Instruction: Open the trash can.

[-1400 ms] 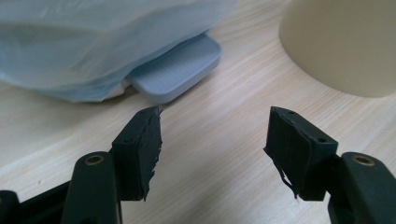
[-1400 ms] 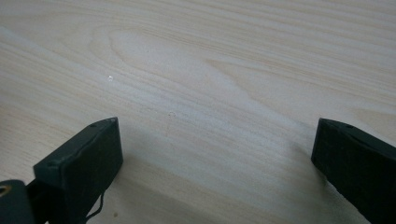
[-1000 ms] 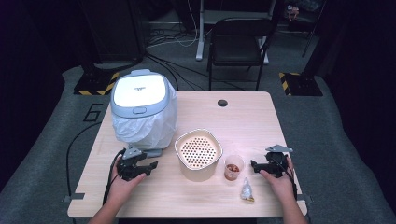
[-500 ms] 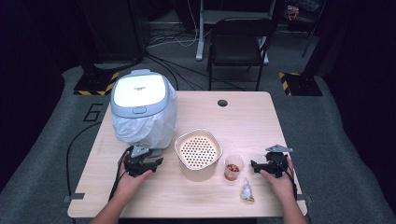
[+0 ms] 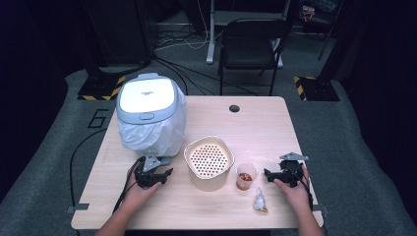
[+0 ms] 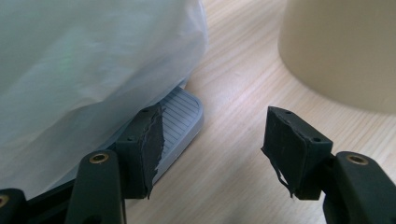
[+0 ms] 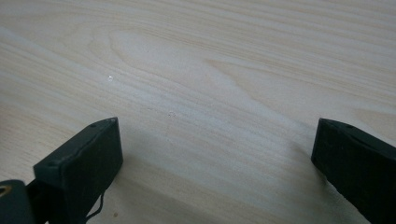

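Now our left gripper [image 5: 156, 173], jaws apart, sits beside the bin's grey pedal [image 6: 180, 116], with the bagged bin [image 5: 150, 113] just behind and the cream basket [image 5: 209, 162] close alongside. Our right gripper [image 5: 280, 174] rests spread on bare table [image 7: 210, 70], near the small cup [image 5: 246, 176] and packet [image 5: 259, 200]

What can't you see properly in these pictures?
- Inside the bin: lid shut, high view.
- Pedal: its back part hidden under the white bag, left gripper view.
- Cup contents and small packet: too small, high view.
- Right tool: jaws cut off by edges, right gripper view.

Right gripper [image 7: 212, 163] jaws spread wide — bare wooden table [image 7: 210, 70] between
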Demonstrator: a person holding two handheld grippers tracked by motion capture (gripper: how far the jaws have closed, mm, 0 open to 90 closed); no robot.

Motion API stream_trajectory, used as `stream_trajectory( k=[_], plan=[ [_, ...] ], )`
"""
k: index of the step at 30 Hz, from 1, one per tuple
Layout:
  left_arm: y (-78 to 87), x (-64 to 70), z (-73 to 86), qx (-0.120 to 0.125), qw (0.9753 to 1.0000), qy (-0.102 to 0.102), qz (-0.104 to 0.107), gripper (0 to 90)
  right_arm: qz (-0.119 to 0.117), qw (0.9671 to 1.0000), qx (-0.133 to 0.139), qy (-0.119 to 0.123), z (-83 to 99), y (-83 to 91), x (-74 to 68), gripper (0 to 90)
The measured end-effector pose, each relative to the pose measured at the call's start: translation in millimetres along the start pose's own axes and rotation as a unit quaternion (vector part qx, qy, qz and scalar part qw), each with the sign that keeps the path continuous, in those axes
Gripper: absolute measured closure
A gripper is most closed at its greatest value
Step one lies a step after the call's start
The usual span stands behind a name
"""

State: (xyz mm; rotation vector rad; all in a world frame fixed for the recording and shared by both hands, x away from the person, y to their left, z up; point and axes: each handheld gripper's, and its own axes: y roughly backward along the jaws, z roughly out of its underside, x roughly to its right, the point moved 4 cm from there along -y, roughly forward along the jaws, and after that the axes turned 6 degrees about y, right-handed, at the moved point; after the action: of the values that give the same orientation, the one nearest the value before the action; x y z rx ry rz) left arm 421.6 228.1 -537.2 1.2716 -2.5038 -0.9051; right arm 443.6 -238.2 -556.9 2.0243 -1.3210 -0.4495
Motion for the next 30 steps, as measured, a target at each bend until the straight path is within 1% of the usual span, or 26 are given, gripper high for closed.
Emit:
stream_trajectory(
  k=[1, 2, 3, 4, 7, 8, 9, 10, 11, 13, 14, 16, 17, 18, 20, 21, 23, 25, 28, 29, 30],
  plan=[
    [0.1, 0.5, 0.6, -0.004, 0.9999, -0.011, -0.002, 37.7, 0.000, 1.0000, 0.000, 0.000, 0.0, 0.0, 0.0, 1.4],
    [0.2, 0.2, 0.8, -0.004, 0.9999, -0.012, 0.000, 37.7, 0.000, 1.0000, 0.000, 0.000, 0.0, 0.0, 0.0, 1.4],
    [-0.3, -0.3, 0.9, 0.000, 1.0000, -0.008, 0.001, 37.7, 0.000, 1.0000, 0.000, 0.000, 0.0, 0.0, 0.0, 1.4],
    [-0.3, -0.3, 0.9, 0.000, 1.0000, -0.008, 0.001, 37.7, 0.000, 1.0000, 0.000, 0.000, 0.0, 0.0, 0.0, 1.4],
    [0.3, -2.6, 1.1, 0.002, 0.9999, 0.001, 0.015, 37.7, 0.000, 1.0000, 0.000, 0.000, 0.0, 0.0, 0.0, 1.4],
    [0.7, -3.8, 1.6, 0.002, 0.9998, -0.002, 0.021, 37.8, 0.000, 1.0000, 0.000, 0.000, 0.0, 0.0, -0.1, 1.4],
    [0.7, -3.8, 1.6, 0.002, 0.9998, -0.002, 0.021, 37.8, 0.000, 1.0000, 0.000, 0.000, 0.0, 0.0, -0.1, 1.4],
    [1.1, -4.6, 1.8, -0.003, 0.9996, -0.008, 0.025, 37.8, 0.000, 1.0000, 0.000, 0.000, 0.0, 0.0, 0.0, 1.4],
    [1.1, -4.6, 1.8, -0.003, 0.9996, -0.008, 0.025, 37.8, 0.000, 1.0000, 0.000, 0.000, 0.0, 0.0, 0.0, 1.4],
    [-0.3, -3.3, 1.5, -0.005, 0.9997, -0.015, 0.020, 37.8, 0.000, 1.0000, 0.000, 0.000, 0.0, 0.0, 0.0, 1.4],
    [-0.5, -3.0, 1.3, -0.010, 0.9995, -0.023, 0.017, 37.7, 0.000, 1.0000, 0.000, 0.000, 0.0, 0.0, 0.0, 1.4],
    [-0.4, -2.5, 1.4, -0.014, 0.9995, -0.022, 0.017, 37.7, 0.000, 1.0000, 0.000, 0.000, 0.0, 0.0, 0.0, 1.4],
    [-0.6, -1.9, 1.6, -0.016, 0.9994, -0.026, 0.014, 37.8, 0.000, 1.0000, 0.000, 0.000, 0.0, 0.0, 0.0, 1.4],
    [-1.3, -1.4, 1.8, -0.014, 0.9995, -0.026, 0.010, 37.8, 0.000, 1.0000, 0.000, 0.000, 0.0, 0.0, 0.0, 1.4],
    [-1.7, -0.9, 1.7, -0.015, 0.9995, -0.026, 0.009, 37.8, 0.000, 1.0000, 0.000, 0.000, 0.0, 0.0, 0.0, 1.4],
    [-1.7, -0.8, 2.1, -0.019, 0.9994, -0.028, 0.010, 37.8, 0.000, 1.0000, 0.000, 0.000, 0.0, 0.0, -0.1, 1.4],
    [-2.7, -0.8, 2.4, -0.018, 0.9994, -0.027, 0.007, 37.9, 0.000, 1.0000, 0.000, 0.000, 0.0, 0.0, -0.1, 1.4],
    [-2.6, -1.0, 2.6, -0.020, 0.9993, -0.029, 0.010, 37.9, 0.000, 1.0000, 0.000, 0.000, 0.0, 0.0, -0.1, 1.4],
    [-4.3, -0.3, 4.1, -0.017, 0.9993, -0.034, 0.006, 37.9, 0.000, 1.0000, 0.000, 0.000, 0.0, 0.0, -0.1, 1.4],
    [-4.7, -0.2, 4.8, -0.023, 0.9990, -0.037, 0.008, 37.9, 0.000, 1.0000, 0.000, 0.000, 0.0, 0.0, -0.1, 1.4],
    [-4.7, -0.2, 4.8, -0.023, 0.9990, -0.037, 0.008, 37.9, 0.000, 1.0000, 0.000, 0.000, 0.0, 0.0, -0.1, 1.4]
  ],
)
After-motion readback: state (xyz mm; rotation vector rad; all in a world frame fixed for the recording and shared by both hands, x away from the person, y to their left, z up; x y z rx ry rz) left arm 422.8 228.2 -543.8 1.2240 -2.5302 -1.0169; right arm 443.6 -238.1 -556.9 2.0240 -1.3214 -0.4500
